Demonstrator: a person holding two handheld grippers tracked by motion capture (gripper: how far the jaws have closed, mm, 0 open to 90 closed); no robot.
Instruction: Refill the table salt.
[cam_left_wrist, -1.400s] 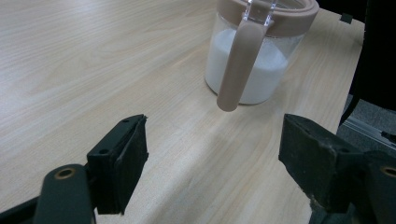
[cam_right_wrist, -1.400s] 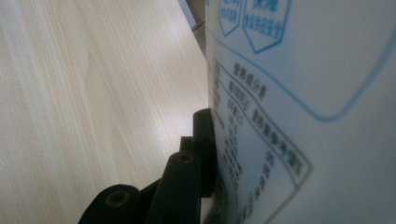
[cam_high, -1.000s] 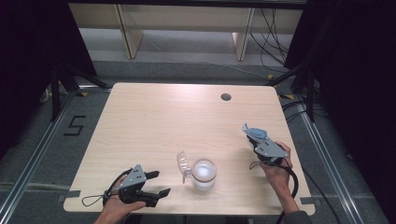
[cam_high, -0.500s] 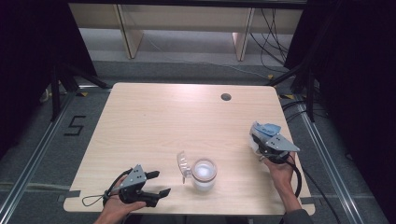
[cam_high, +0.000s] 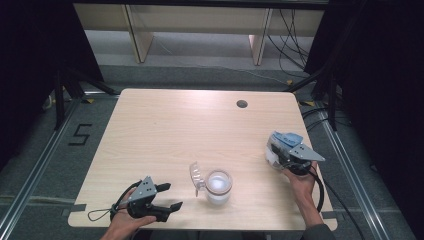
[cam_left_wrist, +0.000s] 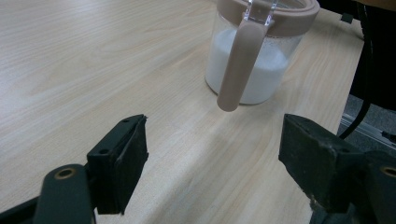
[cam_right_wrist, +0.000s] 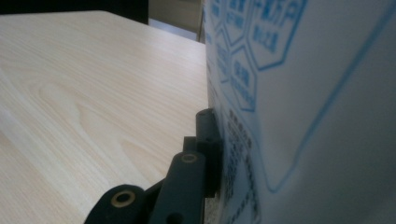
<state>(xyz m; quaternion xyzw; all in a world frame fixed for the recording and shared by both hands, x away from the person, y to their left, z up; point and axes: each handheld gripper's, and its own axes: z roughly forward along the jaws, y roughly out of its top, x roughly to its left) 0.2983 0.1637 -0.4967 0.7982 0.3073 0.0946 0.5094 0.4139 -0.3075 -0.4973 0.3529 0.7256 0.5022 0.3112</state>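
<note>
Left gripper: near tabletop edge, jaws wide apart, holding nothing, aimed at the jar.
Jar: just ahead of the left gripper, part-filled with white powder, upright; clear lid hinged open on its left.
Jar handle: vertical, facing the left gripper's gap.
Right gripper: farther off at the right edge, clamped on a blue-printed white pouch.
Nearer hand: left.
</note>
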